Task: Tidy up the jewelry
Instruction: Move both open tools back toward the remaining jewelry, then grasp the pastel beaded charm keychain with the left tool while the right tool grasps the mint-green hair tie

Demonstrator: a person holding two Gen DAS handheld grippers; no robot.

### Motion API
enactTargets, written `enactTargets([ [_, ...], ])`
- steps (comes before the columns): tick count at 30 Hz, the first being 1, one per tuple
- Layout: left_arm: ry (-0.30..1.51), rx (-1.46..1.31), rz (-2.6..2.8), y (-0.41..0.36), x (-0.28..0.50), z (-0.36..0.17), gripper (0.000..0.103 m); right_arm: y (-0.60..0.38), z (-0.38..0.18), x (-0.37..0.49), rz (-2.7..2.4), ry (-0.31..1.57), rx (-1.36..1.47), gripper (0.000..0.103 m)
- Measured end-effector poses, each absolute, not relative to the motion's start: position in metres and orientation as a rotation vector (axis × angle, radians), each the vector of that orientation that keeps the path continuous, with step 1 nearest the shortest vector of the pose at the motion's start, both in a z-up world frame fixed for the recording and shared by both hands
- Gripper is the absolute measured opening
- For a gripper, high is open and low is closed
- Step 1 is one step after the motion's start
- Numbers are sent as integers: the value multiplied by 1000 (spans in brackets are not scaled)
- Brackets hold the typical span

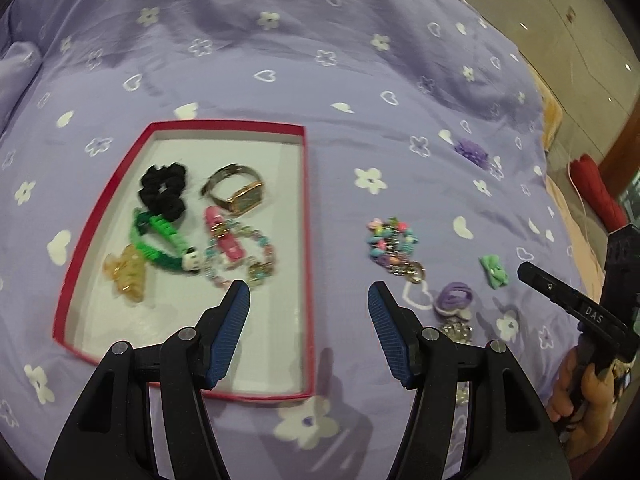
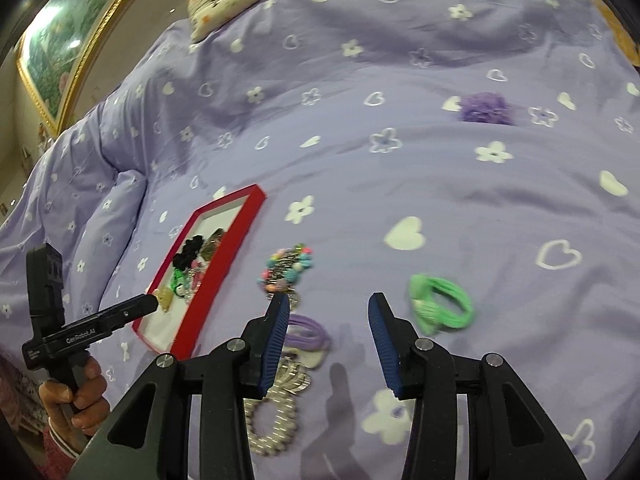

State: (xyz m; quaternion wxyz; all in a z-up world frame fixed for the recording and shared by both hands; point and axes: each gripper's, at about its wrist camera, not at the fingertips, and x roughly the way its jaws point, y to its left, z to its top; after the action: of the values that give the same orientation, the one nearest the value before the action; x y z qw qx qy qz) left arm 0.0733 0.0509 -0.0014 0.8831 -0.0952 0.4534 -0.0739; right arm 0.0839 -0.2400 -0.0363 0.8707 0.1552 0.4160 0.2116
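Here, a purple bedspread (image 1: 360,80) printed with white hearts and flowers carries everything. A red-rimmed tray (image 1: 306,216) with a white floor lies on it. Inside the tray: a black scrunchie (image 1: 162,192), a gold watch (image 1: 240,194), a green hair clip (image 1: 160,246), an amber claw clip (image 1: 126,276), a pink clip (image 1: 226,238) and a pastel bead bracelet (image 1: 256,268).

Left hand-held gripper (image 1: 309,294): fingers apart, holding nothing, hovering over the tray's right rim near its front corner.

Loose on the bedspread, right of the tray: a multicoloured charm bracelet (image 1: 394,244), a purple hair tie (image 2: 306,334), a green bow hair tie (image 2: 440,310), a silver crown piece with a pearl band (image 2: 276,412), and farther off a purple flower (image 2: 486,108).

Right hand-held gripper (image 2: 329,308): fingers apart, empty. Its left finger overlaps the purple hair tie and the charm bracelet's near end in view; contact cannot be told. The green bow hair tie lies just beside its right finger.
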Motion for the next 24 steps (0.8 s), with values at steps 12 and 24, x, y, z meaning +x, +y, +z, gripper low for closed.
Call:
enactTargets([
  [12, 954, -78, -270, -9, 98, -2, 61, -273, -48, 82, 373, 880, 318, 44],
  [24, 997, 64, -360, -63, 138, -18, 58, -270, -66, 105, 376, 942, 157, 48],
])
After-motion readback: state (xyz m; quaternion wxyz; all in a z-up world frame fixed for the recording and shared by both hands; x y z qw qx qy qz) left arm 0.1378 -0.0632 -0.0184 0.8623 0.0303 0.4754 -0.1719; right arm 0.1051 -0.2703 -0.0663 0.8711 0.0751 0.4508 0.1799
